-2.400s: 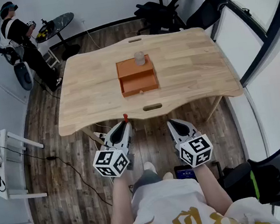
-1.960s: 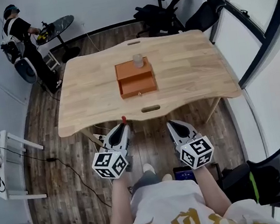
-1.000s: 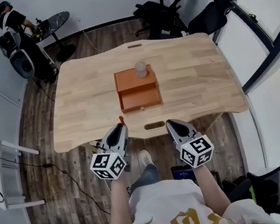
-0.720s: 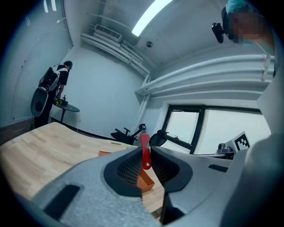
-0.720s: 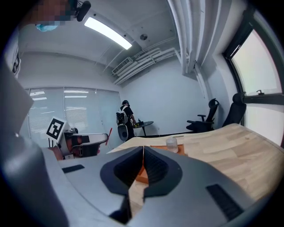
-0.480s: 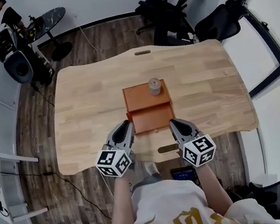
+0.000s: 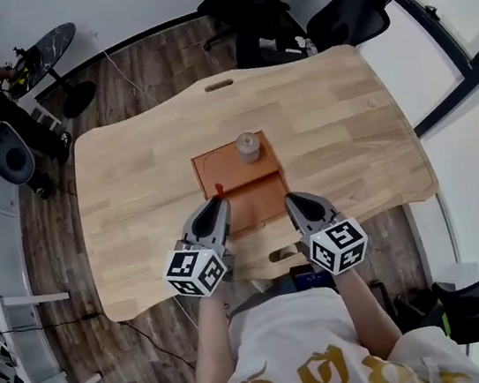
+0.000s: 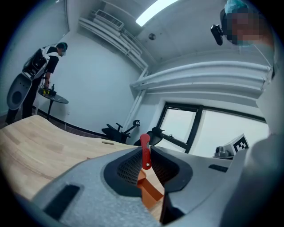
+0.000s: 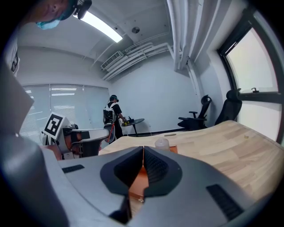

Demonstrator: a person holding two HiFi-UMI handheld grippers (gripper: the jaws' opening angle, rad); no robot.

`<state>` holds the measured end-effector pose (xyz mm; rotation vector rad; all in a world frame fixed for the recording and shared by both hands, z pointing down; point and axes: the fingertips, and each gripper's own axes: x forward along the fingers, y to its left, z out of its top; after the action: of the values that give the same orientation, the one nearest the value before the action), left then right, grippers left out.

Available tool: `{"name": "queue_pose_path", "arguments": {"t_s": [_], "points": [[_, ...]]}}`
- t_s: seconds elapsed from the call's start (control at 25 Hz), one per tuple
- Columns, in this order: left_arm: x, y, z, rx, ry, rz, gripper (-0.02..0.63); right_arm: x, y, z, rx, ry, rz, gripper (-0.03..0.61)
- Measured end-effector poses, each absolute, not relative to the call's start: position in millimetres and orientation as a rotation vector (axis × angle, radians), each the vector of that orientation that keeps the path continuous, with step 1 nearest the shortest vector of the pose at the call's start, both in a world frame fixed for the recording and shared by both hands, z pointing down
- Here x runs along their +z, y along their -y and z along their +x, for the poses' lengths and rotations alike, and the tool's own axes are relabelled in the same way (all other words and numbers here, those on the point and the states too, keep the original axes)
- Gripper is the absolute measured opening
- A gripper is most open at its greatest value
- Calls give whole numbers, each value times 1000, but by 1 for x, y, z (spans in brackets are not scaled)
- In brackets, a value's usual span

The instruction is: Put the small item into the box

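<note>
Moved up to box (image 7: 218,164), centre frame: your left gripper (image 7: 219,202) clamps the small red item (image 8: 145,153); your right gripper (image 7: 292,199) sits closed, empty.

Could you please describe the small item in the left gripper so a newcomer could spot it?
Find the large wooden table, then the orange box at its middle. By the box's near left corner, the left gripper pinches a thin red strip poking past its tips: the only red thing, unlike the pale jar on the box.
</note>
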<state>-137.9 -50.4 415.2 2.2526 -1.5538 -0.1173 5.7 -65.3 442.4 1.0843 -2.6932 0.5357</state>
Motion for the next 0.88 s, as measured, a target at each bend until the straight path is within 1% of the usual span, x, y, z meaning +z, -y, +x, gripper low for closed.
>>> {"name": "queue_pose_path", "arguments": {"t_s": [0.56, 0.88], "points": [[406, 96, -131, -158, 1563, 2277, 57, 435, 109, 17, 519, 2720, 1114, 12], [407, 107, -123, -120, 1533, 2303, 57, 438, 118, 18, 542, 2725, 1128, 12]]}}
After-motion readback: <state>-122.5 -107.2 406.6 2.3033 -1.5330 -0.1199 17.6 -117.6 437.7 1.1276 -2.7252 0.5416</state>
